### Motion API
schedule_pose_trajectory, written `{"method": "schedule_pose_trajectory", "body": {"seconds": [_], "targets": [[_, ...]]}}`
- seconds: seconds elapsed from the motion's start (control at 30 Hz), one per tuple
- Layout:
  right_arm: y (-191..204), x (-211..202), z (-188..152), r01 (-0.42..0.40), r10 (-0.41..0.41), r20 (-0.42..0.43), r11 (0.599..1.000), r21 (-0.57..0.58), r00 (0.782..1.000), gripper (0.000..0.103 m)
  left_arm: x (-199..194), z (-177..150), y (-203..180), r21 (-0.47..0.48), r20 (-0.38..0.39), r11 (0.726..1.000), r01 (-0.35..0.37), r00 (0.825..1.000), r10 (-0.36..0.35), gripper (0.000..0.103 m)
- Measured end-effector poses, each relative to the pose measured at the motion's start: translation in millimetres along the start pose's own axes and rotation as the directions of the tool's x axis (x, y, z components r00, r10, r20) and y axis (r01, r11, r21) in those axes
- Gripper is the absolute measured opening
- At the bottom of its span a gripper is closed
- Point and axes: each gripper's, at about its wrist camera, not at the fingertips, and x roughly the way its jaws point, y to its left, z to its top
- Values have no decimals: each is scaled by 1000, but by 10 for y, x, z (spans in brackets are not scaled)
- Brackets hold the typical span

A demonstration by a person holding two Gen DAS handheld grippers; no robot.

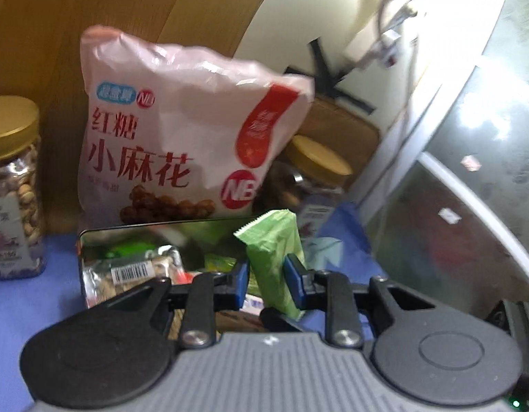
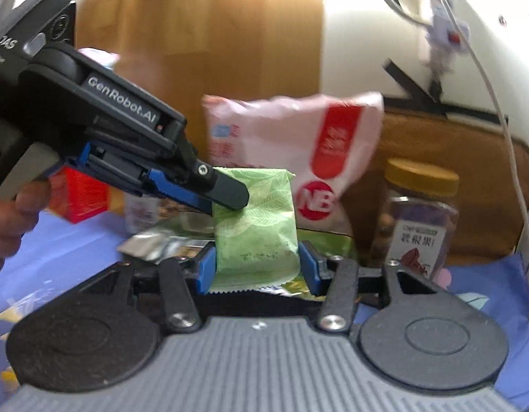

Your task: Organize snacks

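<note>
Left tongs (image 1: 265, 283): nearly closed, the blue pads press on both sides of a green snack packet (image 1: 276, 257). The packet stands almost upright between them, its zigzag edge pointing to 11 o'clock.
Left tongs seen from the right camera (image 2: 230, 194): they come in from 9 o'clock and bite the upper left corner of the same green packet (image 2: 255, 219).
Right tongs (image 2: 257, 269): about half open. The lower part of the green packet sits between the blue pads; the left pad touches its side, but whether the right pad presses on it I cannot tell.
Hand (image 2: 10, 219): a person's fingers show at 9 o'clock in the right view, around the grip of the left tool.
Metal tin (image 1: 92, 240): open, on the blue surface (image 1: 31, 302), just behind the left tongs. Inside lie a silver packet with a barcode (image 1: 134, 271) and other small packets.
Pink bag (image 1: 182, 130): a big snack bag with red letters, standing behind the tin at 12 o'clock, leaning against the wooden board (image 1: 58, 34).
Left jar (image 1: 13, 189): clear, with a gold lid, full of nuts, at 9 o'clock in the left view.
Right jar (image 2: 418, 219): clear, gold lid, purple label, at 3 o'clock from the green packet, beside the pink bag.
Red box (image 2: 79, 199): under the left tool, at 9 o'clock in the right view.
</note>
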Motion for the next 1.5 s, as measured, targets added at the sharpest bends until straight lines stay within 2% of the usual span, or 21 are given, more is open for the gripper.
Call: {"method": "schedule_pose_trajectory", "body": {"seconds": [0.1,0.13,0.17,0.2,0.3,0.5,0.6,0.73,0.83,0.9,0.97,1.03,1.1,1.2,1.27,1.33,1.5], "targets": [[-65,74,-103,22,-22,9,999,42,1000,65,190,-57,68,0,-23,997,-75,997,75,31],[-94,67,-135,23,-24,19,998,64,1000,71,237,-95,84,3,-32,992,-123,992,123,34],[-112,57,-150,21,-23,24,997,77,999,73,272,-137,95,15,-34,986,-165,986,165,40],[-121,41,-152,19,-21,21,997,80,1000,73,283,-162,108,24,-29,983,-181,983,182,42],[-138,-41,-121,23,-27,43,995,93,999,73,230,-193,138,13,-16,978,-209,978,209,42],[-150,-244,-59,-25,17,57,988,150,998,72,-274,-241,27,0,74,979,-203,977,202,47],[-99,-422,-121,-67,61,36,979,192,997,72,-566,-360,-69,16,78,983,-183,980,181,48],[55,-689,-356,-171,189,-51,953,249,981,73,-824,-772,-83,42,-1,987,-154,988,154,49],[213,-894,-608,-246,292,-127,925,291,948,75,-928,-1124,11,11,-101,996,-94,990,95,49],[349,-1002,-762,-272,333,-177,914,300,926,78,-955,-1338,95,-35,-165,998,-59,985,53,49],[524,-1093,-864,-279,338,-216,923,265,916,78,-980,-1495,143,-52,-191,997,-57,980,46,49],[711,-1197,-886,-280,322,-228,939,200,919,79,-1021,-1602,164,-60,-192,996,-61,980,48,49],[834,-1221,-890,-304,340,-243,936,176,908,80,-1047,-1642,180,-81,-186,995,-50,982,34,52],[1013,-1224,-874,-270,277,-264,961,63,924,80,-1060,-1682,145,-88,-177,995,-46,984,29,52],[1113,-1218,-872,-252,243,-271,968,4,931,77,-1068,-1724,109,-91,-178,995,-37,984,21,50],[1160,-1243,-871,-247,231,-265,969,-27,936,63,-1123,-1815,79,-99,-168,995,-27,986,10,50],[1090,-1313,-906,-218,213,-261,976,8,942,46,-1242,-1963,48,-135,-149,991,-6,989,-14,48]]}}
